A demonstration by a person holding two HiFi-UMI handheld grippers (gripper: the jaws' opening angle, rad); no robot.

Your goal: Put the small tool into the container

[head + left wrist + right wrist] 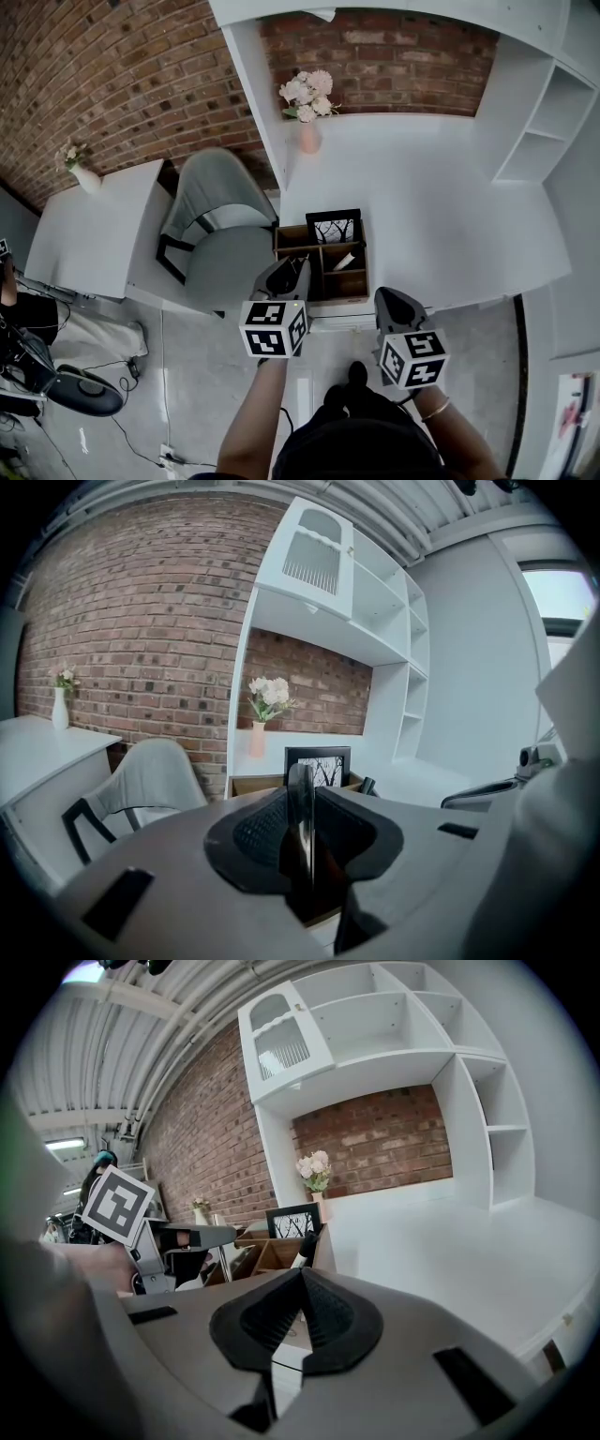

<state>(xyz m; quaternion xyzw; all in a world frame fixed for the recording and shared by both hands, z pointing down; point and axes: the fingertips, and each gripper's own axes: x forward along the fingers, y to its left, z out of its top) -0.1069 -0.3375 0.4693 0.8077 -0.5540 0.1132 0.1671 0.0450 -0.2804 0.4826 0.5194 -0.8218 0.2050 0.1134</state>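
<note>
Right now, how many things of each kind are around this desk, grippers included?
Vases of flowers: 2
Grey chair: 1
Picture frame: 1
Wooden organizer: 1
Marker-like stick in it: 1
Grippers: 2, left gripper and right gripper
Small tool, held by left gripper: 1
Total: 9

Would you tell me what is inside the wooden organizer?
A framed picture stands at its back, a white pen-like item leans in the right compartment; the left gripper hides part of the left one.
</note>
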